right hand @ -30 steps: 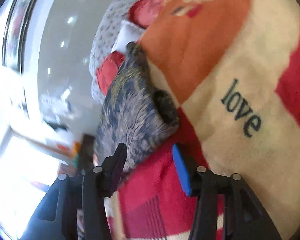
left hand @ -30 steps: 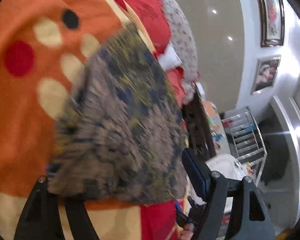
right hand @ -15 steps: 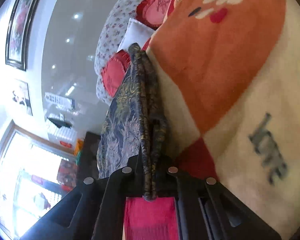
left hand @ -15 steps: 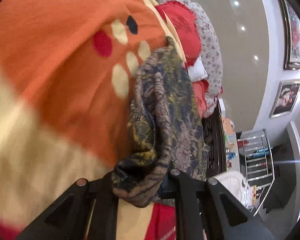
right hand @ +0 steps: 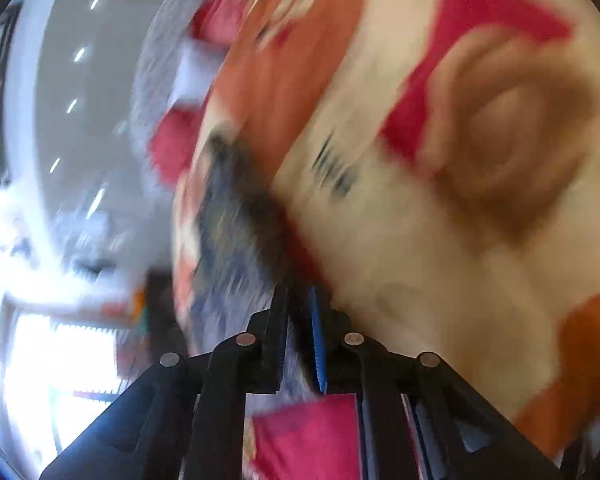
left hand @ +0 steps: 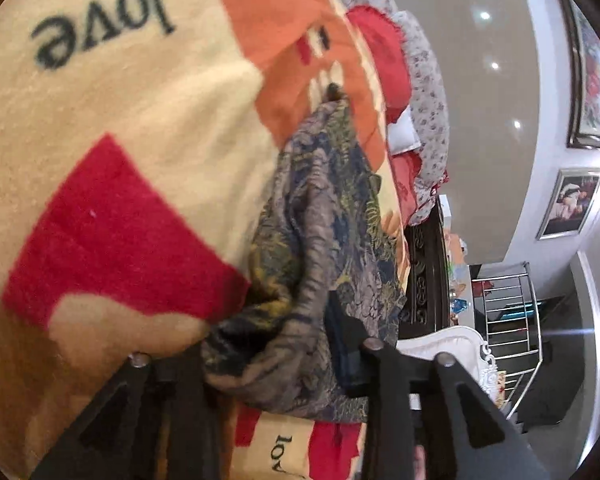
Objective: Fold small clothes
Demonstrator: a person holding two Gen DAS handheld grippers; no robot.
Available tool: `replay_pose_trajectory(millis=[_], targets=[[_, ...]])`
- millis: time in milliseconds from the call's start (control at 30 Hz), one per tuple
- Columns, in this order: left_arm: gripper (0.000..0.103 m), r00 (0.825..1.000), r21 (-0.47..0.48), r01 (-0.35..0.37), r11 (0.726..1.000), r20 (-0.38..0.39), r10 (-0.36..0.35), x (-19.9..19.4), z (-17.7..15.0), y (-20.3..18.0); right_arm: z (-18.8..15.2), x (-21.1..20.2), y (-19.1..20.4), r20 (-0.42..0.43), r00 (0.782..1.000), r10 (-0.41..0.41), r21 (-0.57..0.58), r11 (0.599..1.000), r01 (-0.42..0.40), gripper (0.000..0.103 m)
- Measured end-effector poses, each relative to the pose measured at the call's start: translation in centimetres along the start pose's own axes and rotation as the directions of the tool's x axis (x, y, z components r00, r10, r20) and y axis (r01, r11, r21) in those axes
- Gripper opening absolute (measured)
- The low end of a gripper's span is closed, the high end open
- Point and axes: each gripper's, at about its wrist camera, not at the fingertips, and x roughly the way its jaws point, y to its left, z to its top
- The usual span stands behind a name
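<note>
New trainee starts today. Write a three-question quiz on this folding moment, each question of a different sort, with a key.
1. True or false: the left gripper is shut on the patterned garment.
2. The word printed on the blanket under the garment is: A) home B) love C) kiss
3. Fill in: in the blurred right wrist view, the right gripper has its jaws nearly closed around a strip of the ____.

Key: 1 true; 2 B; 3 garment

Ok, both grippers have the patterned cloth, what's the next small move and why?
Probably lay it down flat on the blanket: the cloth hangs bunched between the left gripper and right gripper, both pinching it.
</note>
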Motion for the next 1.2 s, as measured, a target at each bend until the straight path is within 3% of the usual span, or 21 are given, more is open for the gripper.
replay_pose_trajectory(millis=[67, 133, 200, 233, 267, 333, 367, 433, 467, 500, 533, 600, 633, 700, 767, 800, 933, 1033, 1133, 1200], targets=[[0.041, 0.998, 0.013, -0.015, 1.000, 0.057, 0.014, -0.1, -0.6, -0.8, 0.5, -0.8, 2.9, 0.042, 0.999, -0.024, -0.122, 0.992, 0.029, 0.023], [0.044, 0.994, 0.017, -0.039, 0.999, 0.103, 0.037, -0.2, -1.1, -1.2, -0.7, 0.2, 8.6, 0.028, 0.998, -0.060, -0.347, 0.936, 0.066, 0.029], [0.042, 0.984, 0.036, -0.092, 0.995, 0.156, 0.085, -0.7, -2.3, -1.6, -2.7, 2.6, 13.2, -0.043, 0.997, -0.059, -0.500, 0.866, 0.029, 0.036], [0.035, 0.976, 0.057, -0.139, 0.989, 0.179, 0.126, -0.7, -2.7, -1.9, -4.2, 4.4, 15.8, -0.093, 0.994, -0.056, -0.567, 0.823, -0.006, 0.039], [0.021, 0.964, 0.081, -0.198, 0.977, 0.197, 0.179, -0.4, -2.9, -2.3, -5.7, 5.6, 17.4, -0.132, 0.990, -0.057, -0.613, 0.789, -0.036, 0.039], [0.016, 0.943, 0.128, -0.272, 0.954, 0.232, 0.238, 0.0, -3.2, -3.1, -8.8, 10.1, 22.3, -0.237, 0.969, -0.071, -0.689, 0.715, -0.117, 0.039], [0.014, 0.924, 0.175, -0.328, 0.928, 0.262, 0.278, 0.3, -3.4, -4.3, -9.8, 11.3, 23.5, -0.270, 0.960, -0.068, -0.698, 0.701, -0.147, 0.039], [0.013, 0.872, 0.325, -0.453, 0.830, 0.355, 0.337, 1.2, -4.4, -7.6, -12.1, 15.3, 26.9, -0.367, 0.928, -0.073, -0.700, 0.679, -0.223, 0.039], [0.013, 0.839, 0.414, -0.515, 0.750, 0.421, 0.344, 1.5, -5.6, -9.3, -12.5, 16.7, 27.8, -0.388, 0.918, -0.082, -0.696, 0.679, -0.234, 0.040], [0.013, 0.810, 0.499, -0.567, 0.655, 0.485, 0.331, 2.0, -7.0, -11.2, -13.0, 18.9, 29.2, -0.440, 0.893, -0.094, -0.681, 0.683, -0.264, 0.043], [0.012, 0.796, 0.555, -0.591, 0.586, 0.521, 0.309, 2.3, -8.3, -12.5, -13.7, 20.2, 29.9, -0.489, 0.866, -0.107, -0.660, 0.694, -0.287, 0.045], [0.012, 0.796, 0.635, -0.595, 0.493, 0.550, 0.253, 3.0, -10.1, -14.7, -14.5, 23.7, 31.2, -0.593, 0.790, -0.156, -0.606, 0.733, -0.310, 0.046], [0.012, 0.802, 0.665, -0.588, 0.460, 0.552, 0.226, 3.4, -10.7, -15.7, -14.8, 24.9, 31.6, -0.618, 0.764, -0.186, -0.596, 0.744, -0.302, 0.047], [0.012, 0.813, 0.700, -0.573, 0.426, 0.550, 0.191, 3.9, -11.5, -16.9, -15.4, 26.4, 32.5, -0.642, 0.730, -0.234, -0.610, 0.732, -0.302, 0.050], [0.012, 0.822, 0.723, -0.560, 0.405, 0.546, 0.162, 4.2, -11.9, -17.5, -16.1, 27.1, 33.4, -0.630, 0.724, -0.281, -0.656, 0.691, -0.302, 0.057], [0.012, 0.835, 0.737, -0.540, 0.407, 0.531, 0.146, 4.4, -12.0, -17.8, -16.6, 27.6, 34.0, -0.617, 0.720, -0.317, -0.687, 0.663, -0.296, 0.061], [0.012, 0.856, 0.763, -0.505, 0.403, 0.502, 0.124, 5.3, -11.9, -18.9, -17.9, 29.2, 35.8, -0.582, 0.709, -0.398, -0.754, 0.590, -0.287, 0.062], [0.012, 0.870, 0.781, -0.482, 0.397, 0.482, 0.108, 5.6, -12.4, -19.4, -19.2, 30.0, 37.1, -0.515, 0.709, -0.481, -0.831, 0.483, -0.276, 0.062], [0.012, 0.882, 0.799, -0.459, 0.390, 0.461, 0.096, 5.9, -12.7, -19.4, -19.8, 30.9, 37.4, -0.466, 0.701, -0.540, -0.871, 0.418, -0.258, 0.062], [0.012, 0.887, 0.805, -0.452, 0.384, 0.451, 0.099, 6.2, -13.0, -19.7, -20.0, 31.4, 37.5, -0.411, 0.708, -0.573, -0.904, 0.354, -0.239, 0.059]])
